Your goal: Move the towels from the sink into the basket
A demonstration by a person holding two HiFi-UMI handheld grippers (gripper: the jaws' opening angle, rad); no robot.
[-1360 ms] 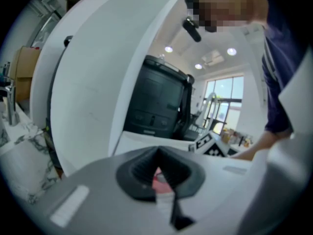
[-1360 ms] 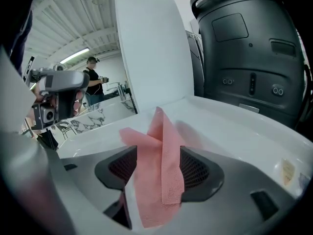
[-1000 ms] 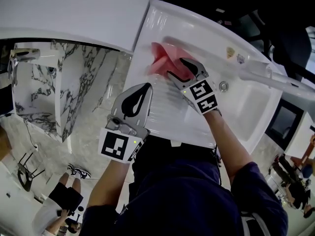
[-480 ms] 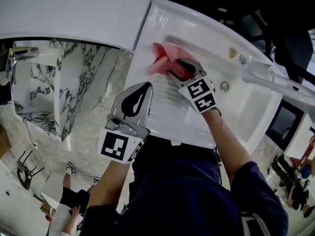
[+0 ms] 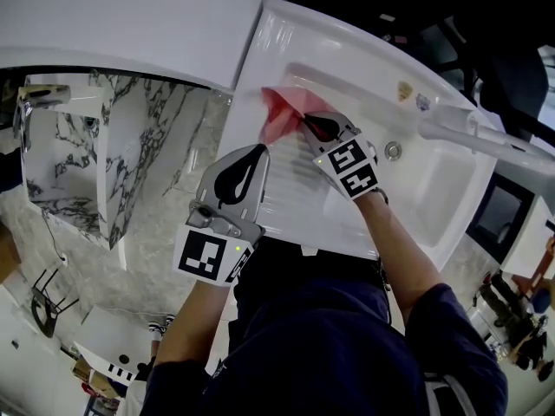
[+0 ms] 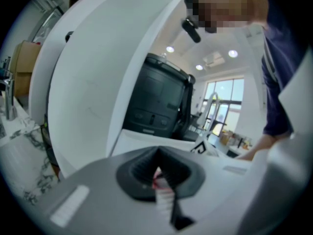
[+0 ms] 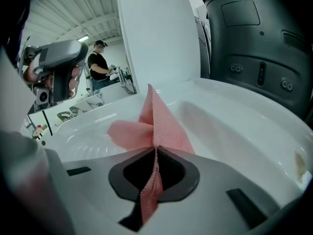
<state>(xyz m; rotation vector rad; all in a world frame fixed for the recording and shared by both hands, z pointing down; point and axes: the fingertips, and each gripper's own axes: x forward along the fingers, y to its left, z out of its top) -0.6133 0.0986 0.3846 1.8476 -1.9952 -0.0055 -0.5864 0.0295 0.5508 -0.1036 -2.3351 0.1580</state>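
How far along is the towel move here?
Done: nothing; no basket is in view. In hand: the right gripper has just closed its jaws on the pink towel in the white sink. Left: carrying it to the basket. The left gripper hangs shut, empty.

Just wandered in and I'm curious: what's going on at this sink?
A person works with a hand-held gripper in each hand. The right gripper has just closed its jaws on a pink towel in the sink, pinching a fold. The left gripper hovers shut and empty over the sink's near edge. No basket is in view.
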